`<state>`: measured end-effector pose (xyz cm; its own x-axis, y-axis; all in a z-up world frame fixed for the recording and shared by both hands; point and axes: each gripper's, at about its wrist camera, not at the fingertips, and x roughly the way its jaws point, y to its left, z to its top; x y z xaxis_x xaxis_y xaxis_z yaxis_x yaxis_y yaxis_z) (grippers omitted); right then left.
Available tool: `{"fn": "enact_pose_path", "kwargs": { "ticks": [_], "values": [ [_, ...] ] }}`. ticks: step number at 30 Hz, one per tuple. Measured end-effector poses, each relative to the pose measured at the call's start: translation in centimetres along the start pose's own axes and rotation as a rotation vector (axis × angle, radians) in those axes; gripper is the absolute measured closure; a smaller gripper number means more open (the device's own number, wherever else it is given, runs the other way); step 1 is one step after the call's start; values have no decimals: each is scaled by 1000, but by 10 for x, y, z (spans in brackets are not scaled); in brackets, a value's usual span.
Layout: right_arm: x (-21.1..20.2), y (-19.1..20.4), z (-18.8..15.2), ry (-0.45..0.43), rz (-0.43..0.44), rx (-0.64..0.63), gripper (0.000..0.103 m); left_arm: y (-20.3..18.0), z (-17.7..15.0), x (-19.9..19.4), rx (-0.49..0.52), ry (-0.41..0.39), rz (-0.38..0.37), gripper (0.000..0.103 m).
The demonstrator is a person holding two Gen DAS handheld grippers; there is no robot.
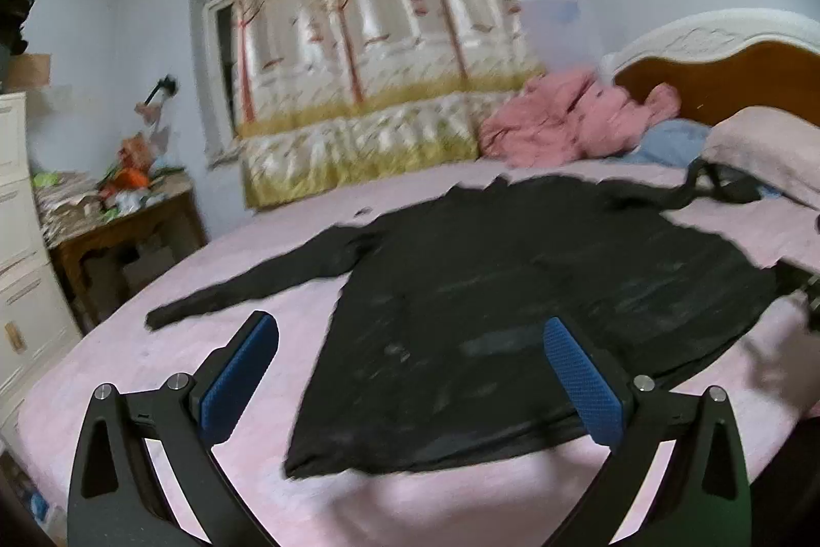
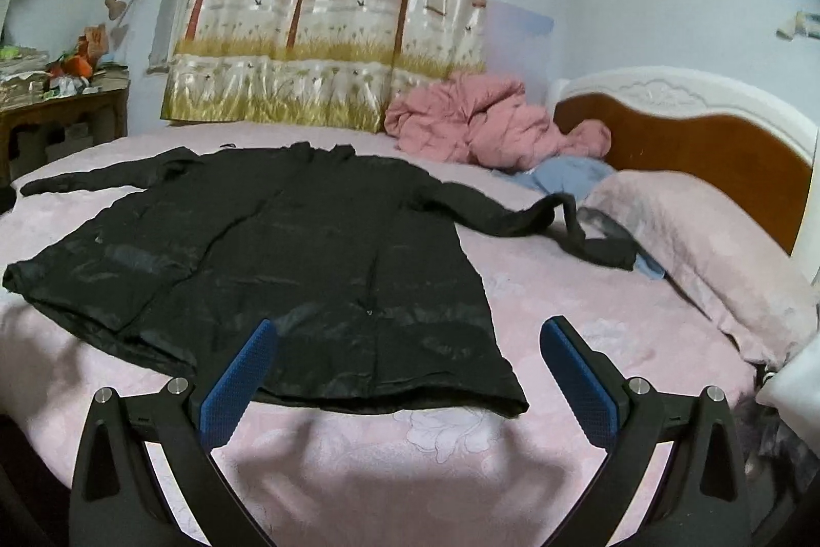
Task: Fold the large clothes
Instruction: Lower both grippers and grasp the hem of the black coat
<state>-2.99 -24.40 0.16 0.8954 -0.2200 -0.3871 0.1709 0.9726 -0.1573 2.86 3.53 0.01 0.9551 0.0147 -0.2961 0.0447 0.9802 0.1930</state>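
A large black long-sleeved garment (image 1: 512, 290) lies spread flat on the pink bed sheet (image 1: 154, 352), hem toward me, sleeves stretched out to both sides. My left gripper (image 1: 410, 331) hovers open above the hem's left part, blue pads wide apart, nothing between them. In the right wrist view the same garment (image 2: 307, 265) lies ahead, its right sleeve (image 2: 538, 224) trailing toward the pillow. My right gripper (image 2: 410, 331) is open above the hem's right corner, holding nothing.
A pink quilt (image 2: 476, 121) and blue cloth (image 2: 564, 178) are bunched by the headboard (image 2: 717, 137). A pillow (image 2: 707, 239) lies at the right. A cluttered wooden side table (image 1: 118, 214) and white drawers (image 1: 20, 265) stand left of the bed. A curtain (image 2: 333, 8) hangs behind.
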Motion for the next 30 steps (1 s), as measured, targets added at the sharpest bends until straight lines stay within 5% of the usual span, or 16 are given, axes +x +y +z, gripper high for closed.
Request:
{"fn": "enact_pose_path", "kwargs": {
  "ticks": [7, 12, 17, 23, 27, 30],
  "values": [
    [26, -9, -5, 123, 102, 53, 0, 16, -33, 16, 27, 114, -1, 0],
    [48, -4, -15, 239, 282, 55, 0, 9, -55, 33, 163, 224, -80, 0],
    [56, 29, -23, 294, 323, -196, 0, 5, -63, 60, 258, 297, -91, 0],
    [80, 50, -26, 369, 246, -300, 0, -3, -63, 75, 344, 351, -122, 0],
    [93, 42, -24, 279, -34, -370, 0, 4, -64, 90, 340, 330, 10, 0],
    [100, 34, -25, 248, -68, -339, 0, 19, -65, 100, 276, 314, 19, 3]
  ]
}}
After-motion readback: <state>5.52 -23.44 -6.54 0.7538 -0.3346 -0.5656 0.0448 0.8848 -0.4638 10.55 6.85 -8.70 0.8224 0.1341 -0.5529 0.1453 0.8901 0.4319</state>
